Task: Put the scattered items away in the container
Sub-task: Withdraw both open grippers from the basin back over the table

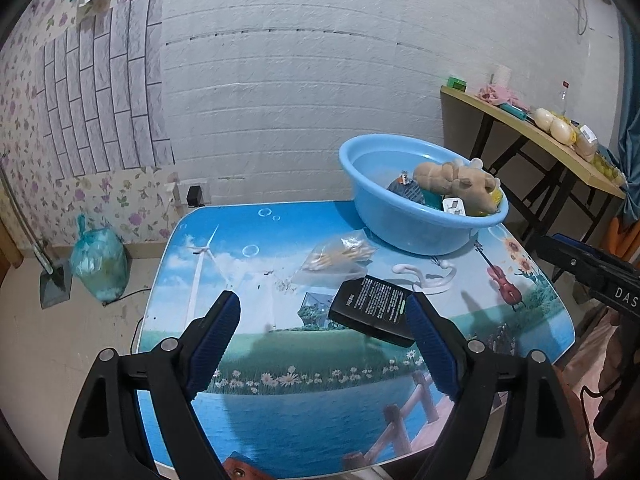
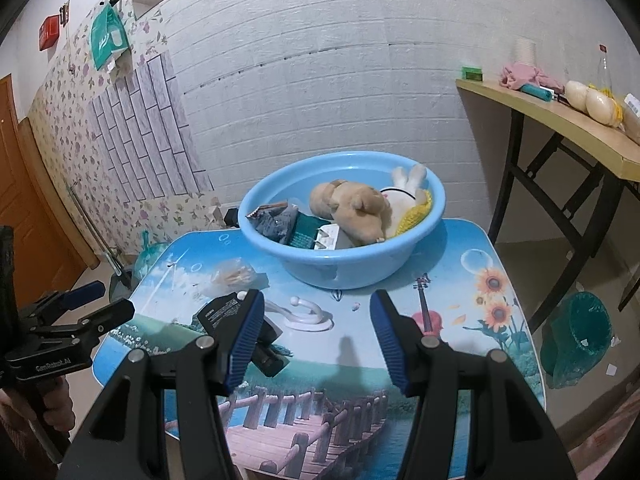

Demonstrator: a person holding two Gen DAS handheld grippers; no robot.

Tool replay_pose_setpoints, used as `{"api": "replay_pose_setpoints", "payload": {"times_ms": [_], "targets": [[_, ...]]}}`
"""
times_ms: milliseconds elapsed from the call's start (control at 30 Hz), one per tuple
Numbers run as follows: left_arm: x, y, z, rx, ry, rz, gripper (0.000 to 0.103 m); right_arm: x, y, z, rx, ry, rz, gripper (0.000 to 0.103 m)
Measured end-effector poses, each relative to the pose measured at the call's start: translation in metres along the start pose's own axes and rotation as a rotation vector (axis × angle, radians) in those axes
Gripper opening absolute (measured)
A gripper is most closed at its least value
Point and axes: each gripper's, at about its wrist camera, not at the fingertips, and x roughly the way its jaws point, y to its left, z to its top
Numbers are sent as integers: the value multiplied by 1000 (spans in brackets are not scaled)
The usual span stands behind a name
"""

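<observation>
A light blue basin [image 1: 404, 236] [image 2: 344, 272] stands at the table's far side and holds a tan plush dog [image 1: 456, 180] [image 2: 352, 208], a white plush [image 2: 408, 188] and some packets. On the table in front of it lie a black box [image 1: 372, 308] [image 2: 224, 310], a clear bag of cotton swabs [image 1: 336, 260] [image 2: 236, 276] and a white hook [image 1: 424, 276] [image 2: 308, 318]. My left gripper [image 1: 320, 298] is open above the table, its right finger beside the black box's near corner. My right gripper [image 2: 316, 300] is open, empty, just short of the white hook.
The small table [image 1: 280, 360] [image 2: 340, 400] has a printed landscape top and rounded edges. A wooden side table [image 1: 532, 132] [image 2: 560, 120] with clutter stands at the right. A green bin [image 2: 576, 340] and a filled bag [image 1: 98, 260] sit on the floor.
</observation>
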Motion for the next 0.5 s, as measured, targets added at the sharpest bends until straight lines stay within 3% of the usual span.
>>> {"api": "replay_pose_setpoints", "payload": {"times_ms": [500], "targets": [[12,5,-9,-5,36,-9,85,16,0,-10,-3,58,11,55]]}}
